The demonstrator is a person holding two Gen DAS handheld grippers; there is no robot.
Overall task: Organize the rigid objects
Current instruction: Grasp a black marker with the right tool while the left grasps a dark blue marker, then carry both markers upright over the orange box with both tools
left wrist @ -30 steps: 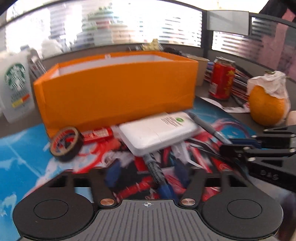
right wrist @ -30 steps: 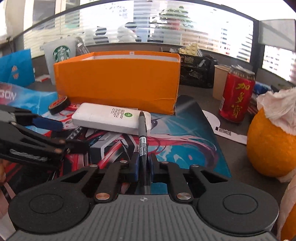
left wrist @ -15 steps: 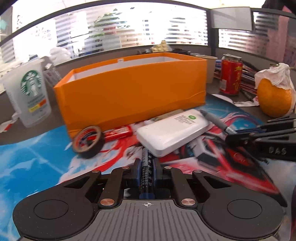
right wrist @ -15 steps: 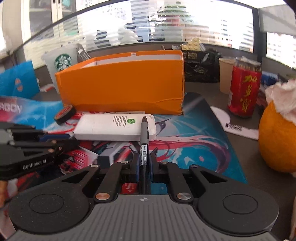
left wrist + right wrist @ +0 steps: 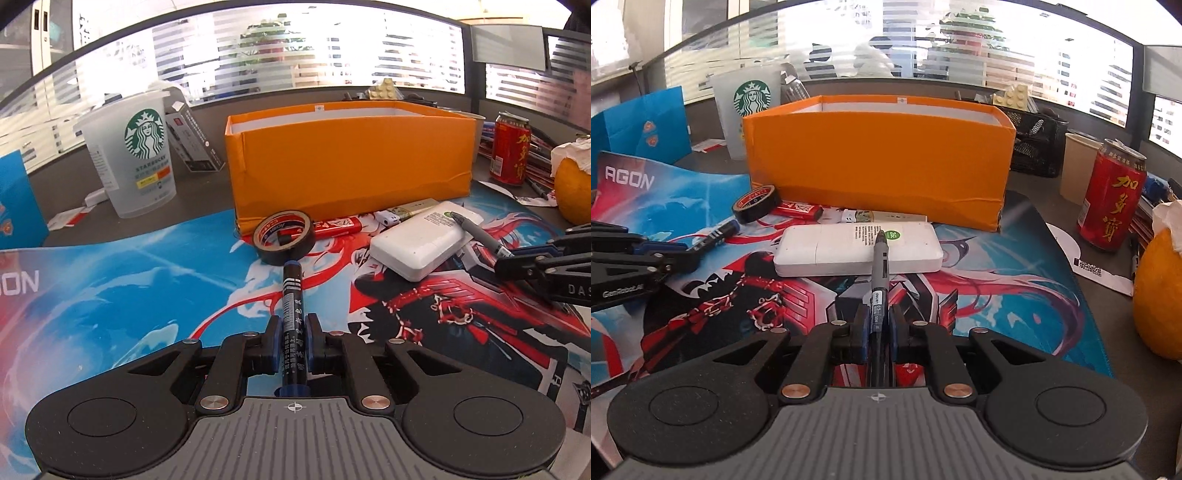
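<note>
My left gripper (image 5: 291, 341) is shut on a black marker with a blue cap (image 5: 291, 302), held above the printed mat and pointing at the black tape roll (image 5: 284, 236). My right gripper (image 5: 878, 330) is shut on a grey pen (image 5: 879, 266) whose tip lies over the white power bank (image 5: 857, 251). The open orange box (image 5: 351, 158) stands behind these things; it also shows in the right wrist view (image 5: 879, 158). A red lighter (image 5: 338, 225) and a small white item (image 5: 388, 218) lie in front of the box.
A Starbucks cup (image 5: 136, 155) stands left of the box. A red can (image 5: 1112, 199), a paper cup (image 5: 1078, 168) and an orange under tissue (image 5: 1160, 295) are on the right. A black mesh holder (image 5: 1034, 144) stands behind the box. A blue bag (image 5: 642, 125) is at the far left.
My left gripper closed on the marker and lifted it, drawing back and left from the power bank. My right gripper keeps the pen and has risen a little.
</note>
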